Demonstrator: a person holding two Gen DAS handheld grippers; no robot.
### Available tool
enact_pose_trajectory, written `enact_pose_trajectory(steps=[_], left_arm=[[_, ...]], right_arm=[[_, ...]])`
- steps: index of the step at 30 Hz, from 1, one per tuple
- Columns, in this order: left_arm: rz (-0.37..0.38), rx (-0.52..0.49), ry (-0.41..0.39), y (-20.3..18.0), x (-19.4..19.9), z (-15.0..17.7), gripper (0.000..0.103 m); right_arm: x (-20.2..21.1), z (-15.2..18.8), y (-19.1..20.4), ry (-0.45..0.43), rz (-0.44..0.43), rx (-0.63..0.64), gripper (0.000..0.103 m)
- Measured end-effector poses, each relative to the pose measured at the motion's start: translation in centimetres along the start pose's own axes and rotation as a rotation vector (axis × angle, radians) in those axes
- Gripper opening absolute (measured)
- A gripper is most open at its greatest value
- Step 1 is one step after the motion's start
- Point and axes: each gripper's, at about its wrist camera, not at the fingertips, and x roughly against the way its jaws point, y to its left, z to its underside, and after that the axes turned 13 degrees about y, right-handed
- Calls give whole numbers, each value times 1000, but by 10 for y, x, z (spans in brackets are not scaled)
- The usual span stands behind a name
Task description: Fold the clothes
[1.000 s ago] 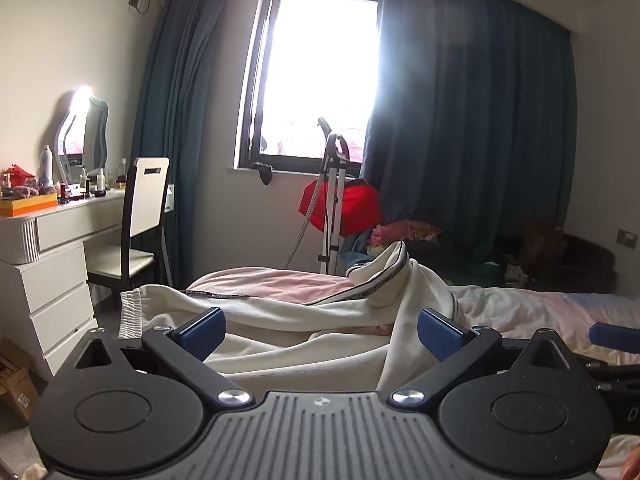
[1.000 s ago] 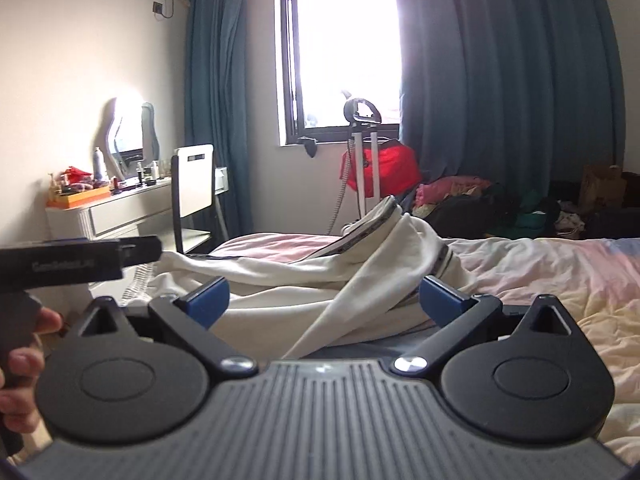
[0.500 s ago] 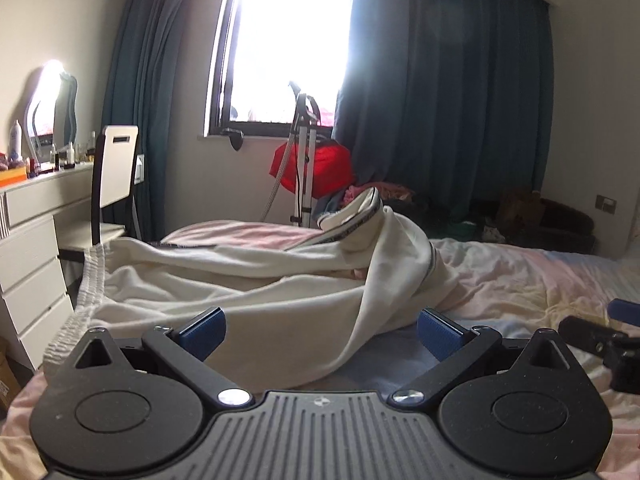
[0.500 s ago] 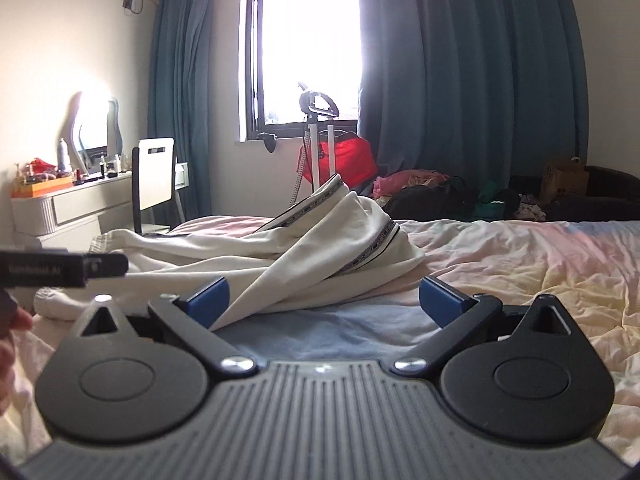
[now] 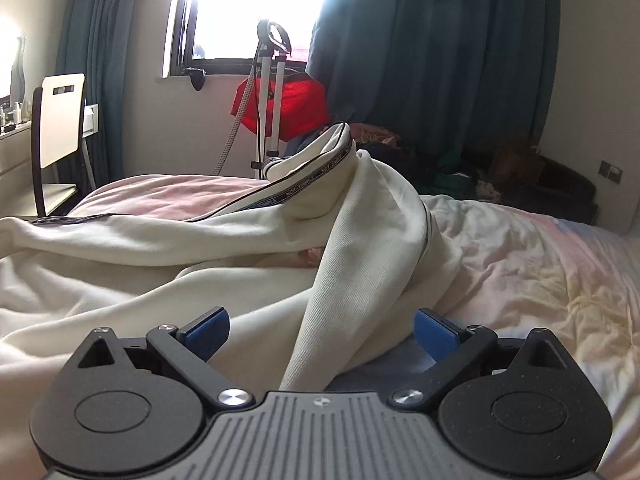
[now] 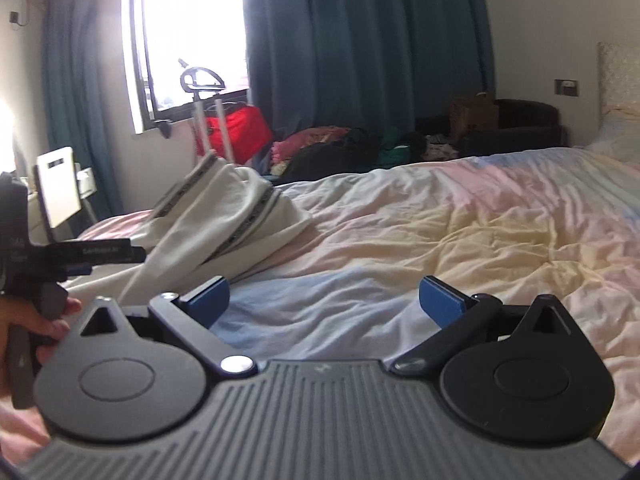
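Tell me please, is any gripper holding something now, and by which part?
Nothing is held. The left gripper is open, with a fold of the cream garment with dark printed trim lying loose between its blue pads. The right gripper is open over the pastel bedsheet.

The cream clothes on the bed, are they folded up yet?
Not folded. The cream garment lies crumpled on the bed, one striped edge poking up in a peak, with uneven bunches.

Bright window (image 5: 256, 4) ahead of the tool, dark blue curtains (image 5: 432, 60) either side, white chair (image 5: 60, 120) far left, pastel bed (image 6: 460, 220) beneath, pale walls (image 6: 532, 32)
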Motion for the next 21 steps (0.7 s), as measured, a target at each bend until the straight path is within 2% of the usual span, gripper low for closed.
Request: enact_pose_trajectory(steps=[1, 3, 6, 10, 12, 13, 14, 15, 17, 21], left_arm=[[-9, 4, -13, -5, -14, -9, 99], [-14, 11, -18, -13, -41, -27, 99], [-6, 35, -16, -19, -77, -46, 97], [-7, 3, -10, -32, -118, -59, 88], [-22, -13, -11, -38, -134, -63, 74], [-36, -14, -15, -41, -139, -63, 59], [-49, -18, -15, -43, -143, -63, 54], [-58, -28, -18, -45, -143, -61, 42], [-73, -54, -31, -50, -141, -56, 10], [-94, -139, -96, -61, -119, -44, 3]], right_arm=[[-2, -1, -5, -8, 35, -10, 103], [-10, 0, -15, -16, 33, -19, 103], [-32, 1, -21, 24, 38, -7, 103], [-54, 2, -26, 38, 29, 4, 103], [-67, 5, -28, 55, 37, 12, 103], [-73, 7, -31, 63, 43, 2, 103], [-80, 9, -35, 71, 48, -11, 103], [-85, 9, -40, 78, 40, -49, 103], [-92, 9, -50, 77, 17, -143, 103], [-92, 9, -52, 45, 11, -169, 103]])
